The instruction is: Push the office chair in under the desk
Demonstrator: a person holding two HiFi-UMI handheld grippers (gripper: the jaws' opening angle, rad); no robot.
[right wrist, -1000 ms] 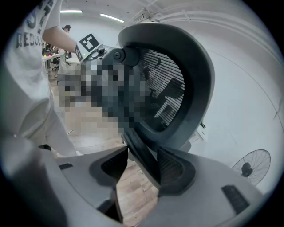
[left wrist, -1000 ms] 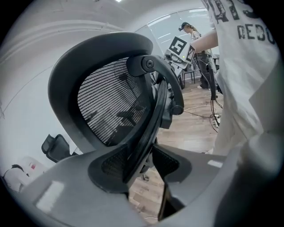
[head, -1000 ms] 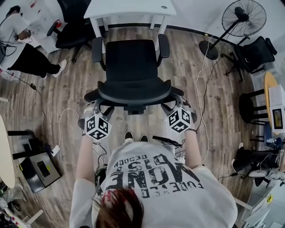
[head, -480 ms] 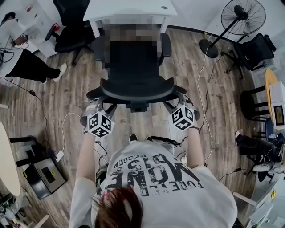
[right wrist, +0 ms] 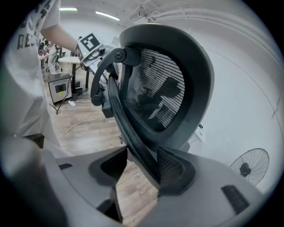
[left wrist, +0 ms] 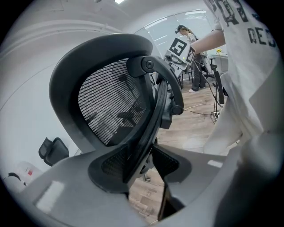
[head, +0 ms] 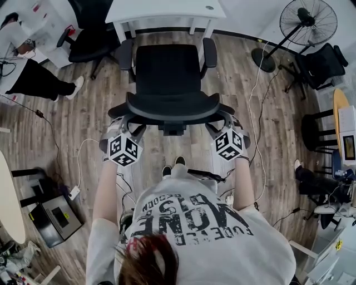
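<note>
The office chair (head: pixel 167 72) was seen on the wooden floor (head: pixel 78 117), set close in front of the white counter (head: pixel 167 10) with its seat turned toward it. The backrest (head: pixel 169 108) was held from behind at both sides. The jaws of the left gripper (head: pixel 129 129) were clamped on the left edge of the backrest frame. Those of the right gripper (head: pixel 221 127) were clamped on the right edge.

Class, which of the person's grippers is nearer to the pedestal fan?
Right. The right gripper grips the backrest edge on the fan's side; the left gripper grips the opposite edge, farther from it.
</note>
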